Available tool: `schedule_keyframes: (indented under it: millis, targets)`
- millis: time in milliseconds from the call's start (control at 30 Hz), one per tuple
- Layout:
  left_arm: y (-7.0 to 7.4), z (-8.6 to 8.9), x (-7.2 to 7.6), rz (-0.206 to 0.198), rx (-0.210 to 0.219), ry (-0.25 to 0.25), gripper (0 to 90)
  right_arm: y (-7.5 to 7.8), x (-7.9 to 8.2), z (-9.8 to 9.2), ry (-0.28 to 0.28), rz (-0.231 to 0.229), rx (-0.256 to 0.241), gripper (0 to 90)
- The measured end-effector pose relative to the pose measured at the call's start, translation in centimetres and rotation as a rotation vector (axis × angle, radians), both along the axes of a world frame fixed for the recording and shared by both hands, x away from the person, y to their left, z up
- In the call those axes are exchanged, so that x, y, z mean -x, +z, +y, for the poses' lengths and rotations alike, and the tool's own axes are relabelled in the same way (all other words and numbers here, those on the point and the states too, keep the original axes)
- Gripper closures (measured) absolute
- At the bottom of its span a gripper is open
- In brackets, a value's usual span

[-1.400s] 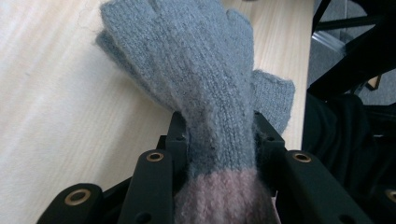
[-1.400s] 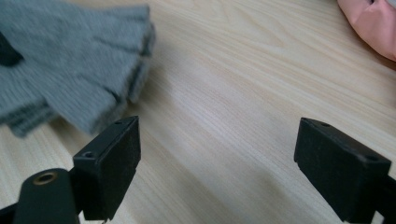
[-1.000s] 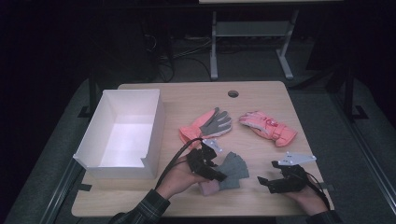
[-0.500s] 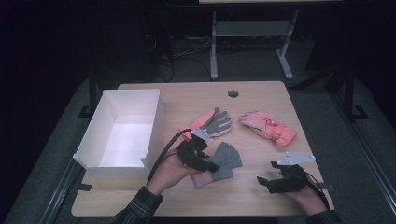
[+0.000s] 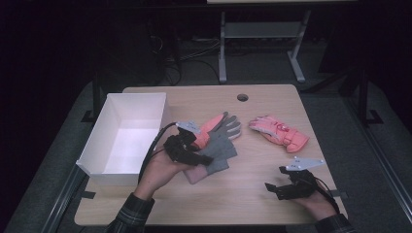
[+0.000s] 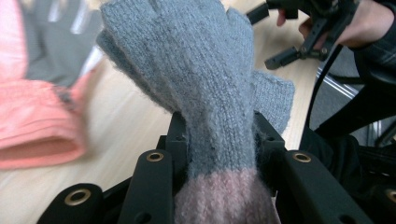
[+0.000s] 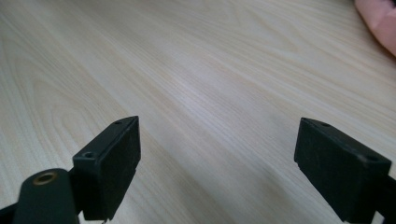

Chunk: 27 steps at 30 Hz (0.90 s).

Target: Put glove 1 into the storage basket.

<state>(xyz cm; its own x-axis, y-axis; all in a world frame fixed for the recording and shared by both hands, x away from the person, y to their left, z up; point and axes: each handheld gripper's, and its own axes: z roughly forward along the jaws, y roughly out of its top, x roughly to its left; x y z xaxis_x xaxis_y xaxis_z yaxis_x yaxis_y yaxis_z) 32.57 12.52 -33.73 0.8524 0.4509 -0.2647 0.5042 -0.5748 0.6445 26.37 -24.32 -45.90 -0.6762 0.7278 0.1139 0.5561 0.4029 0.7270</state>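
A grey knit glove [image 5: 221,148] with a pink cuff is pinched at the wrist by my left gripper [image 5: 205,158], just right of the white box [image 5: 110,176]. In the left gripper view the grey glove [image 6: 201,70] stands up between the jaws of my left gripper [image 6: 219,144], fingers spread. Behind it on the table lie an orange and grey glove [image 5: 219,127] and a pink glove [image 5: 278,132]. My right gripper [image 5: 274,188] rests open near the front right of the table [image 5: 243,194]; in its own view my right gripper [image 7: 217,158] has bare wood between its jaws.
The white box is open on top and stands at the table's left. A round cable hole [image 5: 242,97] is at the far edge. The orange glove [image 6: 32,121] lies left of the held glove, and the other hand's gripper [image 6: 303,32] shows at the upper right.
My left gripper has carried the grey glove to the left and away from the front edge, nearer the box. The right gripper has stayed put.
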Motion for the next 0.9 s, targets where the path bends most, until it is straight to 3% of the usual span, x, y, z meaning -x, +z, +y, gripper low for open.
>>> schedule_keyframes:
  millis: [267,433,900]
  targets:
    - [1.7,2.3,-0.9,-0.022,0.021,0.073,66.1,0.1,-0.4,0.6,0.020,0.000,-0.005,14.4]
    - [3.3,4.0,-1.9,-0.042,0.008,0.123,66.1,0.1,-0.5,0.7,0.026,-0.004,-0.008,14.3]
    - [5.3,9.0,-3.5,-0.077,-0.002,0.266,66.1,0.1,-0.5,0.7,0.024,-0.003,-0.010,14.4]
